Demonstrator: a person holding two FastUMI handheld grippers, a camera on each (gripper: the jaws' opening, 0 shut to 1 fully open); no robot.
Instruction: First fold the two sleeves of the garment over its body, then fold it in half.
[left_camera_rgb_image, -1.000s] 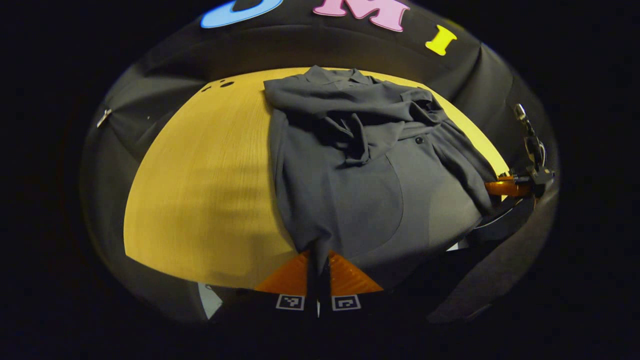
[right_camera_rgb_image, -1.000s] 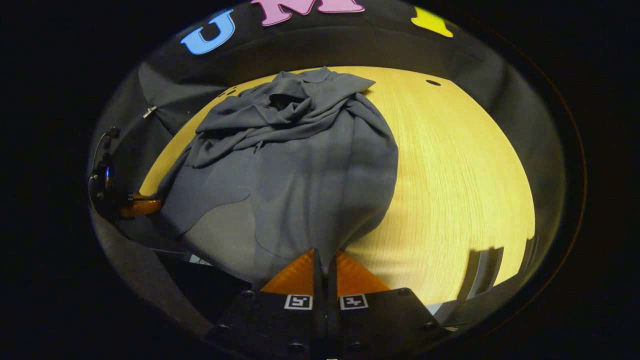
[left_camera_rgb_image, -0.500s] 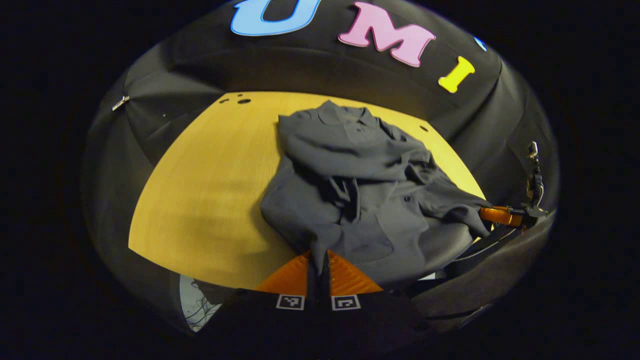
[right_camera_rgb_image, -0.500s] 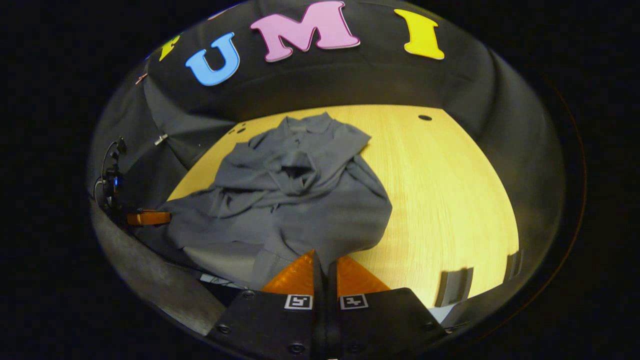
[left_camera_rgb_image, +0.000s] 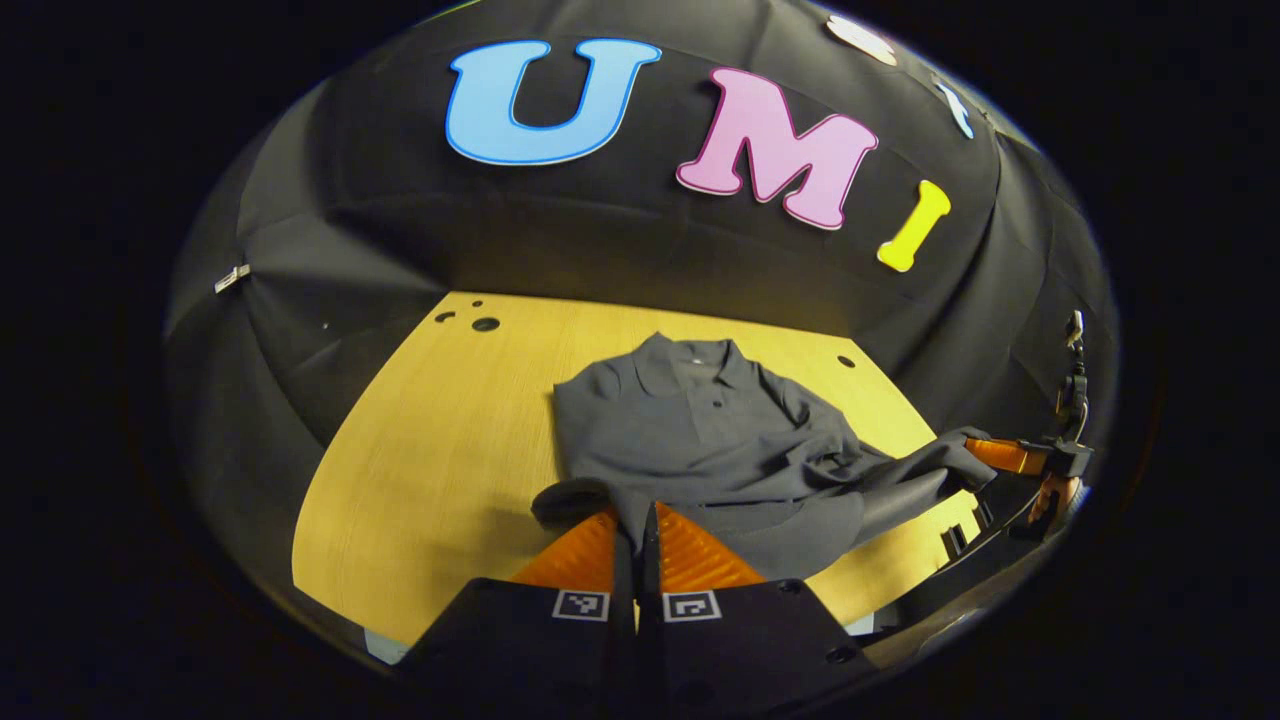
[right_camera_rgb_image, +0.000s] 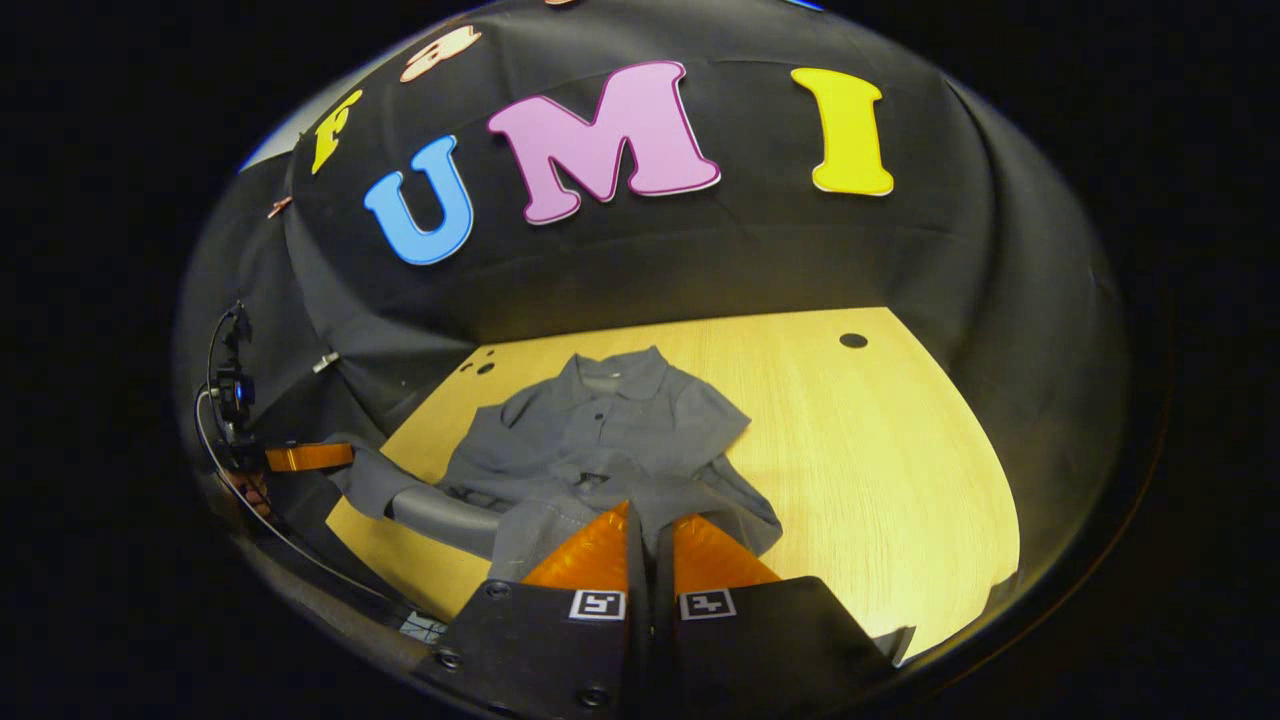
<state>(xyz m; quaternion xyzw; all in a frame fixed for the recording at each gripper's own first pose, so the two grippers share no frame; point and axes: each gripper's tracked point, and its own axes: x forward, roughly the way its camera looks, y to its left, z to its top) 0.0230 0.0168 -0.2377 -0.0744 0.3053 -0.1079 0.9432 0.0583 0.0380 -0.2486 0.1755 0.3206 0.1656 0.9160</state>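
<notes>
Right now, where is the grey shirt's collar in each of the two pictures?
Left gripper view: the collar sits just above centre, at the shirt's far end.
Right gripper view: the collar is near centre, slightly left.
Shared landmark: the small dark hole in the table, right of the collar.

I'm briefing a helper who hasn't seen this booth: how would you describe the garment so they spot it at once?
Look for the yellow wooden table in front of the black cloth wall. On it lies the dark grey collared shirt, buttoned at the neck, its collar toward the wall. Its near hem is lifted off the wood, pinched by the orange-fingered left gripper and right gripper.
</notes>
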